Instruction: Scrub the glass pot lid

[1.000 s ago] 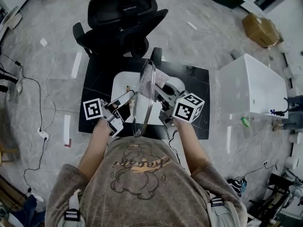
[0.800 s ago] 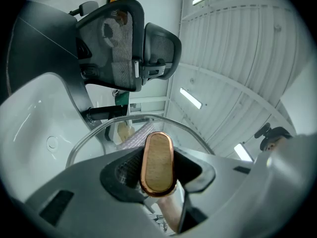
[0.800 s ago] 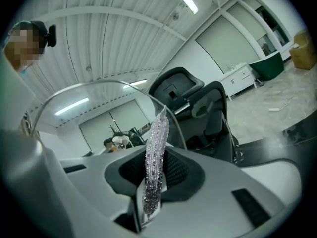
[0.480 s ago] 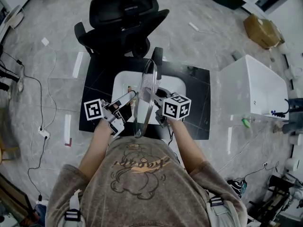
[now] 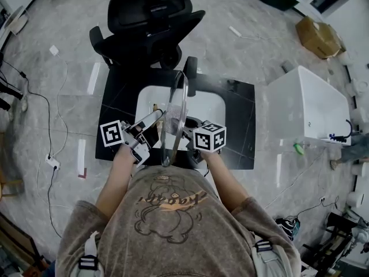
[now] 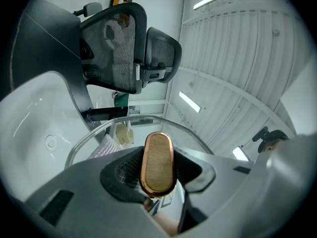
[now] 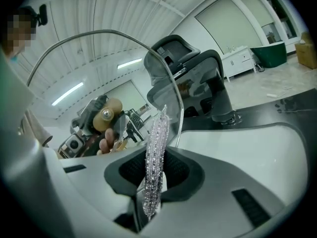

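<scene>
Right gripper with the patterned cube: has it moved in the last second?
Yes. The right gripper drew left and toward the person, judged against the white basin.

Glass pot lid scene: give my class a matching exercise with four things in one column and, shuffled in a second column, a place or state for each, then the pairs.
1. wooden knob
2. sparkly scrubbing cloth
3. glass pot lid
4. office chair

A. clamped in the right gripper
B. black, beyond the table
C. clamped in the left gripper
D. held on edge over the white basin

Pairs: 1-C, 2-A, 3-D, 4-B.
</scene>
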`<state>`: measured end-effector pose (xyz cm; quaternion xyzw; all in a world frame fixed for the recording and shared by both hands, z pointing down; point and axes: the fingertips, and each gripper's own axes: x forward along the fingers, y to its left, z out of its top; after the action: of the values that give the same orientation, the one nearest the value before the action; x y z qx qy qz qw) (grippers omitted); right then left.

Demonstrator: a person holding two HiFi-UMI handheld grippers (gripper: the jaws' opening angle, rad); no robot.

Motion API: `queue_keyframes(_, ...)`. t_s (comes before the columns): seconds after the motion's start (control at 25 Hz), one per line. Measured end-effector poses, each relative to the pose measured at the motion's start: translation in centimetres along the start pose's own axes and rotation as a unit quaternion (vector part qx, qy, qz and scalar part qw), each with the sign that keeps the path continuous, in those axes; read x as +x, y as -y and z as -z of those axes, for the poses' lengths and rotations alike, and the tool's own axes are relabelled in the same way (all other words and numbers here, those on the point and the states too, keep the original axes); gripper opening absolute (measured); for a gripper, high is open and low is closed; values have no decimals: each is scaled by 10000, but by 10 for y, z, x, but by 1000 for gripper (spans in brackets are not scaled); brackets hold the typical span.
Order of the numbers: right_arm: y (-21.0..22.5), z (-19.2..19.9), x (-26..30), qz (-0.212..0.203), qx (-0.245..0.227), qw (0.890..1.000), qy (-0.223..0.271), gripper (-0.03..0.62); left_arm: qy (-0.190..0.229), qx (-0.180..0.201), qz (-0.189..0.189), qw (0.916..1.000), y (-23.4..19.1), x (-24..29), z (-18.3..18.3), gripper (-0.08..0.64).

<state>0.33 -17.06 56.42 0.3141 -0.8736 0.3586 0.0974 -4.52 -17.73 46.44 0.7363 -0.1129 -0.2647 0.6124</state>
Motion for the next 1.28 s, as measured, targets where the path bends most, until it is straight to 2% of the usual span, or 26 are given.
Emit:
queue_keyframes(0.32, -22, -10, -3, -345, 136, 9993, 108, 80, 39, 7, -51, 10000, -4, -3, -4, 181)
queue_keyframes(0.68, -80, -46, -29, -877, -27, 9945, 574, 81, 181, 51, -263, 9995, -15, -21, -11, 181)
queue_keyframes(1.0, -125, -88, -72, -1586, 123, 9803, 1173, 81, 343, 18, -442, 9984, -24, -40, -19, 181)
queue_keyframes(1.28, -118, -87, -66, -1429, 58, 9813, 1289, 81, 372, 78, -520, 9979, -19, -40, -21, 180)
